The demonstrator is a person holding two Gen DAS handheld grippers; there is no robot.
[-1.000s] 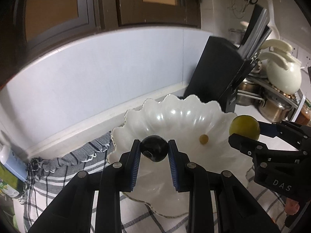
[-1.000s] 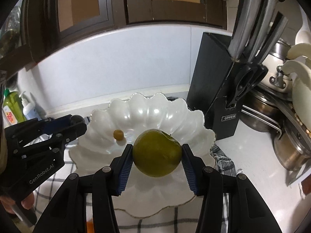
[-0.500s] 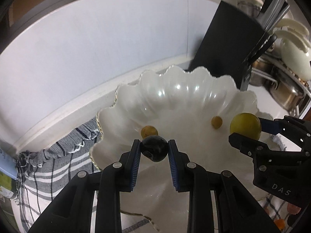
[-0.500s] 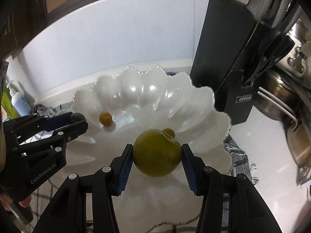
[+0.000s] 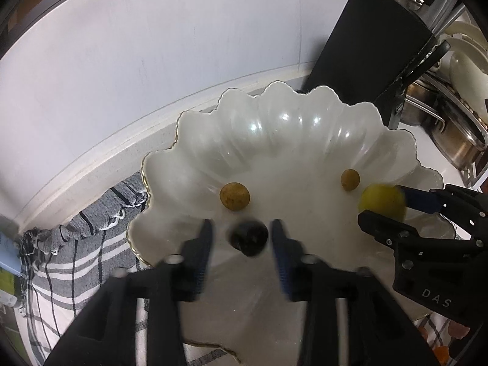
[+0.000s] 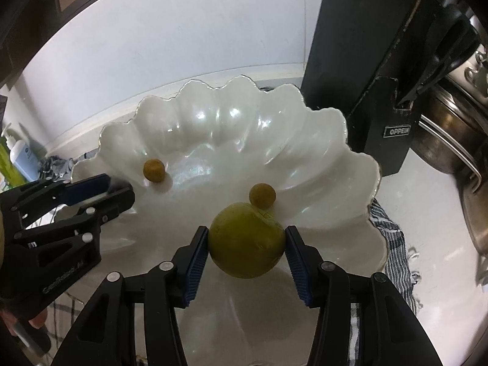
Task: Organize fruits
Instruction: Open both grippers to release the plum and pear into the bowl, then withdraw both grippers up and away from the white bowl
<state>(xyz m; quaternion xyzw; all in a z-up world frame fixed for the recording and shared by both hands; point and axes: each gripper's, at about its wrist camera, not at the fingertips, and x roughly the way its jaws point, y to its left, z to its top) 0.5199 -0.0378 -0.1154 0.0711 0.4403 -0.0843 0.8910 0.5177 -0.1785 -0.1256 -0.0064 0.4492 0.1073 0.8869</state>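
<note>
The left claw (image 5: 241, 238) is opening, the dark fruit (image 5: 248, 237) loose between its jaws directly above the bowl (image 5: 274, 128), while the right claw (image 6: 247, 248), also opening, barely touches the green fruit (image 6: 246, 239).

One scalloped white bowl (image 5: 305, 140); two small brown fruits (image 5: 234, 196); one dark plum (image 5: 249, 237); one green fruit (image 6: 246, 244).

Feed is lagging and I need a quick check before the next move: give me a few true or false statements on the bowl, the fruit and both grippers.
1. Two small brown fruits lie in the white scalloped bowl. True.
2. The left gripper is clamped on the dark fruit. False: its jaws are opening, with gaps on both sides.
3. The green fruit sits between the right gripper pads. True.
4. The knife block stands left of the bowl. False: right.
</note>
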